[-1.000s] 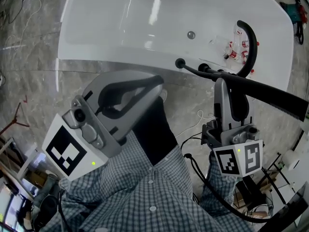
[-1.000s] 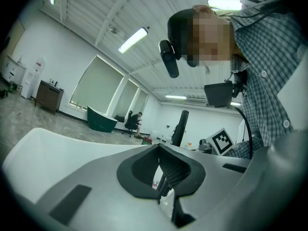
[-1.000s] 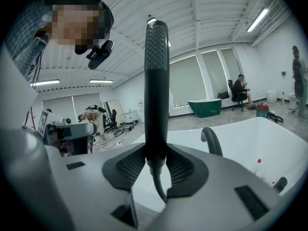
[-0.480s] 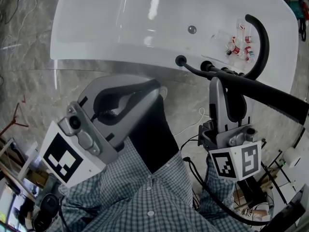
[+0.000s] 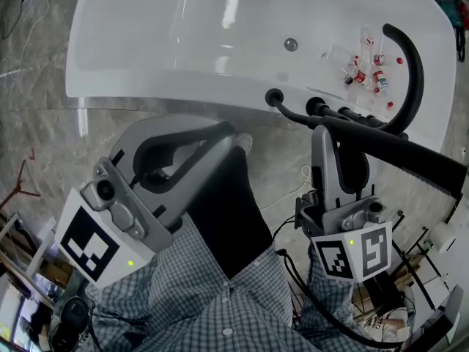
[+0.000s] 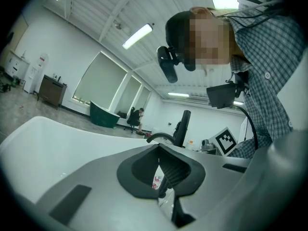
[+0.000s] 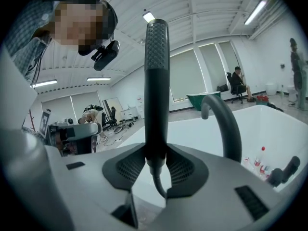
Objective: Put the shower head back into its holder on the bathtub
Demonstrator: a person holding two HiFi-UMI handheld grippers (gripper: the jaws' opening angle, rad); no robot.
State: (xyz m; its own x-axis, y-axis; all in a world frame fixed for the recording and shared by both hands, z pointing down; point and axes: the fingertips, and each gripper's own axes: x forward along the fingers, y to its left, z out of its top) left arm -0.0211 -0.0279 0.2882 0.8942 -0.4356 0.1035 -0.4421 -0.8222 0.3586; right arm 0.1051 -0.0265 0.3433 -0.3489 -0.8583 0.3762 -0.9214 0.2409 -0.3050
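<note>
black stick shower head [image 5: 399, 151] is sitting pinched in the right gripper [image 5: 337, 132], fingers clamping it near the hose end, textured tip sticking out away from the jaws in the right gripper view [image 7: 156, 81]. in the head view it is hanging slanted over the near rim of the white bathtub [image 5: 183, 97] and running off to the right, not seated in anything. hose [image 5: 293, 113] is looping from a black outlet on the rim to the handle base. the next black fitting on the rim [image 5: 316, 107] is probably the holder, can't tell for sure, and the handle end is hovering just beside it. curved black spout [image 5: 415, 64] is rising just behind, and small bottles [image 5: 366, 72] are lying in the tub near it. left gripper [image 5: 233, 136] is hanging back over the floor, fingers pressed nearly together on nothing. step in hand, as i'm reading it: carrying the head in, seating not done yet. next move is calling for lining the hose end up over the fitting, lowering it in without snagging the hose or bumping the spout, then releasing.
</note>
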